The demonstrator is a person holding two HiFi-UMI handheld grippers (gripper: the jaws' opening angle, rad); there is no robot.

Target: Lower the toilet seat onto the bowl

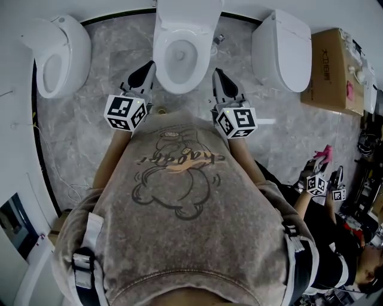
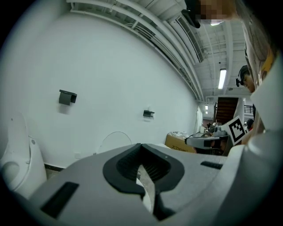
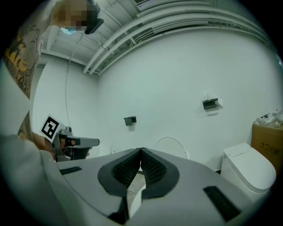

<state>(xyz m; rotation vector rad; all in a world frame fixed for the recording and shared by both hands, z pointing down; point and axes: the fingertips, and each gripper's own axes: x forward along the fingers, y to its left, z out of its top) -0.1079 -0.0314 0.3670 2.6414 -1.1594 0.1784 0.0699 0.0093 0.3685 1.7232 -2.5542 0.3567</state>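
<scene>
1. White toilet seat (image 1: 188, 17): appears upright at rear; bowl (image 1: 179, 85) rim exposed. Not yet lowered.
2. Left gripper (image 1: 145, 70) & right gripper (image 1: 219, 77): jaws together, nothing held, flanking bowl front.
3. Remaining, approx.: reach seat, grip, lower onto bowl.

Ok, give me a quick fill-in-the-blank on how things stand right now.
The left gripper and right gripper both have jaws ____.
Between them stands the bowl of the ____ toilet.
The right-hand toilet has its lid ____.
The cardboard box stands on that toilet's ____ side.
Missing: shut; middle; closed; right.
</scene>
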